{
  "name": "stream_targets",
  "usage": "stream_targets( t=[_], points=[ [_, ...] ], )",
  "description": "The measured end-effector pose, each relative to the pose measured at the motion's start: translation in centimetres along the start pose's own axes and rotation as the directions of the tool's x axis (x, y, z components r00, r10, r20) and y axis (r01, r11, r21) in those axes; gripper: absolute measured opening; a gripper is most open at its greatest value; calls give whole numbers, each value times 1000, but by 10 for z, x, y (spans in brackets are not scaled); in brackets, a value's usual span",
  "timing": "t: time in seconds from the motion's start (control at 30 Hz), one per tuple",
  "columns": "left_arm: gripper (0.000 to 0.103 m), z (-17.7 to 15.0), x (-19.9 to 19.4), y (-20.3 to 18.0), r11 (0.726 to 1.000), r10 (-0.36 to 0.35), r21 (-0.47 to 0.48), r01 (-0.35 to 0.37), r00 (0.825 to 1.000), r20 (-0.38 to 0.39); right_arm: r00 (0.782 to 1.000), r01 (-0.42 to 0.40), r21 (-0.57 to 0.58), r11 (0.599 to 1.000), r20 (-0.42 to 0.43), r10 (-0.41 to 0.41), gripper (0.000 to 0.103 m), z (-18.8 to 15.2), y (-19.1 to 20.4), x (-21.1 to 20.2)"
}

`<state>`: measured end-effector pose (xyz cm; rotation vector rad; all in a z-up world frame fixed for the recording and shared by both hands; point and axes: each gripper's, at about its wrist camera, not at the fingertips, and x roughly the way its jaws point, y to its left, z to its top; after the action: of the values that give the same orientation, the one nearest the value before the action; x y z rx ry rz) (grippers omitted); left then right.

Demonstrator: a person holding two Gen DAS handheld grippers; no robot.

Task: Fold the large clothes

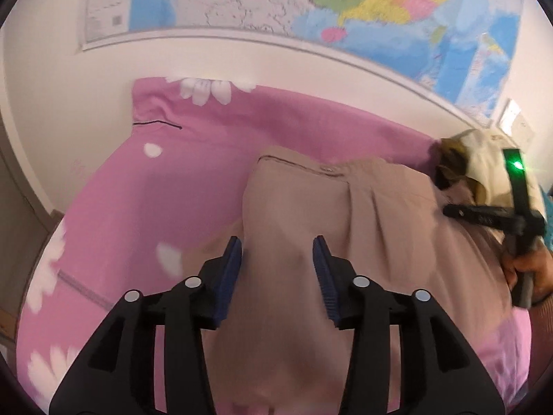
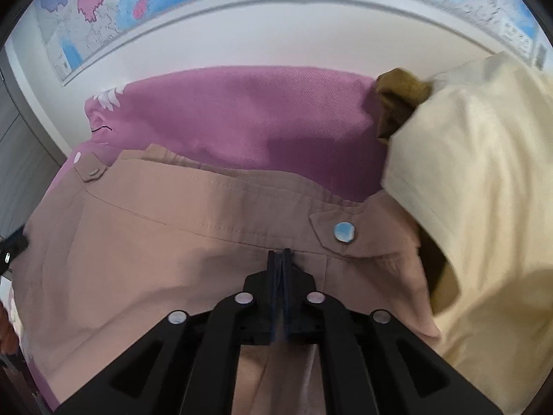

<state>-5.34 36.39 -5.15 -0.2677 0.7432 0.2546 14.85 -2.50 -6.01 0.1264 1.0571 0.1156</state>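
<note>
Tan trousers [image 1: 293, 190] lie spread on a pink flowered bed sheet [image 1: 138, 190], waistband toward the wall. My left gripper [image 1: 278, 243] hovers over the near part of the cloth, jaws open, blue pads clear of it. In the right wrist view the trousers [image 2: 155, 242] fill the lower half, with a pale button [image 2: 344, 231] on a waistband tab. My right gripper [image 2: 280, 252] is shut, its tips pinching the cloth just below the waistband. The left wrist view shows the right gripper [image 1: 447, 211] at the trousers' right side, held by a hand [image 1: 528, 269].
A cream garment [image 2: 484, 173] is heaped at the right of the bed, a brown garment [image 2: 397, 97] behind it. The white wall carries a large coloured map [image 1: 380, 7]. The pink sheet [image 2: 242, 114] is bare beyond the waistband and to the left.
</note>
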Motion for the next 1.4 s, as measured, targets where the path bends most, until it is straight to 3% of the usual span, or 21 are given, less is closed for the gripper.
stream_targets(
  t=[0.07, 0.1, 0.13, 0.3, 0.4, 0.5, 0.57, 0.67, 0.8, 0.83, 0.9, 1.0, 1.07, 1.17, 1.2, 1.33, 1.4],
  points=[
    [50, -15, -15, 3, 1000, -2, 0, 2, 1000, -4, 1000, -6, -3, 1000, 25, 6, 20, -6, -1, -15],
    [50, -24, -22, 4, 1000, -16, -1, 16, 1000, -7, 999, -8, -11, 1000, 48, 8, 36, -10, -1, -26],
    [50, -31, -28, 3, 1000, -25, -2, 25, 1000, -6, 998, -11, -21, 1000, 66, 12, 40, -14, 1, -35],
    [51, -56, -47, 4, 996, -81, -43, 81, 997, -1, 987, -104, -134, 985, 110, 119, 40, -46, 25, -70],
    [54, -66, -52, 0, 990, -131, -57, 130, 991, -10, 996, -64, -194, 979, 50, 75, 39, -57, 38, -51],
    [54, -76, -49, -8, 987, -153, -63, 150, 987, -45, 1000, -14, -149, 989, 24, 18, 38, -58, 25, -21],
    [54, -85, -43, -9, 970, -223, -117, 213, 972, -78, 999, -31, -99, 995, 37, 35, 38, -55, 19, -17],
    [54, -96, -33, -12, 967, -227, -146, 209, 966, -121, 995, -80, -57, 995, 50, 83, 39, -57, 12, -32],
    [55, -106, -19, -17, 944, -293, -202, 260, 942, -160, 977, -175, -19, 984, 116, 176, 61, -77, -6, -80],
    [58, -106, -20, -18, 943, -295, -202, 263, 944, -149, 968, -212, -1, 977, 134, 211, 65, -85, -12, -94],
    [60, -105, -17, -18, 920, -351, -239, 312, 926, -141, 950, -280, 46, 959, 155, 270, 71, -101, -27, -114],
    [61, -102, -8, -18, 898, -386, -281, 338, 912, -136, 899, -433, 191, 881, 163, 406, 75, -140, -63, -134],
    [62, -99, -5, -18, 891, -392, -296, 343, 912, -122, 888, -460, 271, 846, 148, 436, 75, -165, -73, -132],
    [64, -96, 0, -12, 857, -428, -356, 372, 899, -92, 865, -494, 387, 778, 130, 484, 76, -196, -86, -121],
    [64, -95, 2, -9, 843, -438, -383, 377, 895, -82, 859, -501, 408, 763, 129, 496, 76, -199, -84, -114],
    [64, -88, 8, -11, 836, -431, -405, 370, 900, -66, 842, -518, 469, 715, 134, 522, 76, -205, -83, -93],
    [64, -81, 11, -12, 830, -430, -416, 372, 901, -53, 841, -526, 462, 714, 153, 520, 76, -198, -77, -88]
  ],
)
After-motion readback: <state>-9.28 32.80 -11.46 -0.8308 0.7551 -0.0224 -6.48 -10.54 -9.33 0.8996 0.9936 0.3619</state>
